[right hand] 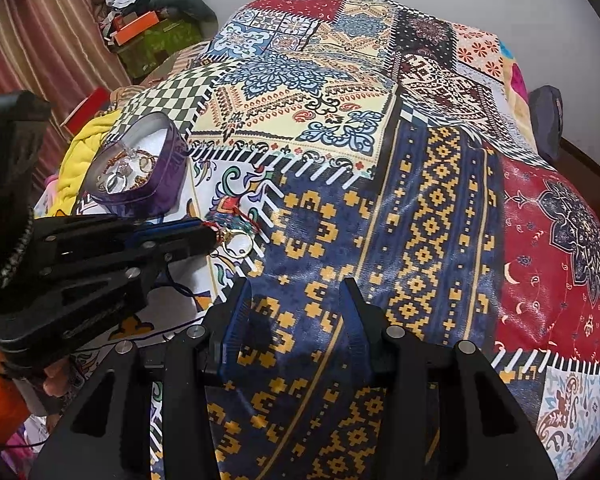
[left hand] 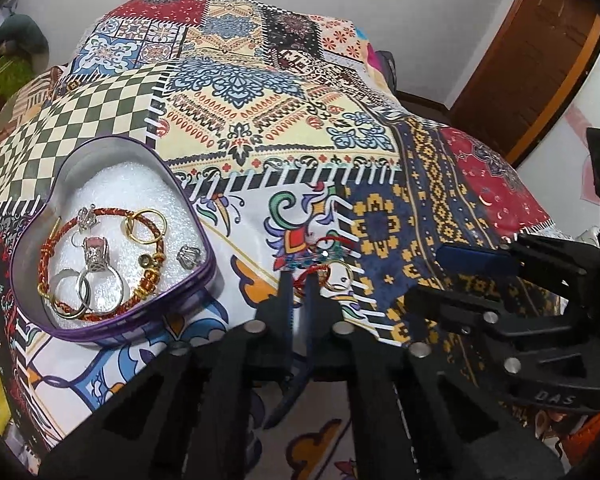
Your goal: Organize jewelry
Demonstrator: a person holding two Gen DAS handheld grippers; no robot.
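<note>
A purple heart-shaped tin [left hand: 32, 248] lined with white foam sits on the patterned bedspread and holds a red-gold braided bracelet [left hand: 152, 276], silver rings [left hand: 100, 288] and a gold ring [left hand: 144, 224]. It also shows in the right wrist view [right hand: 168, 192]. A red thread piece with a gold ring [left hand: 338, 274] lies on the cloth to the tin's right. My left gripper [left hand: 298, 276] is nearly closed, its tips on the red thread beside that ring [right hand: 238, 242]. My right gripper [right hand: 296, 292] is open and empty over the blue-yellow patch, also seen from the left wrist [left hand: 476, 258].
The patchwork bedspread [left hand: 284, 128] covers the whole bed. Boxes and clothes [right hand: 140, 36] pile up at the far left by a curtain. A wooden door [left hand: 532, 60] stands at the right. A yellow cloth [right hand: 80, 152] lies beside the tin.
</note>
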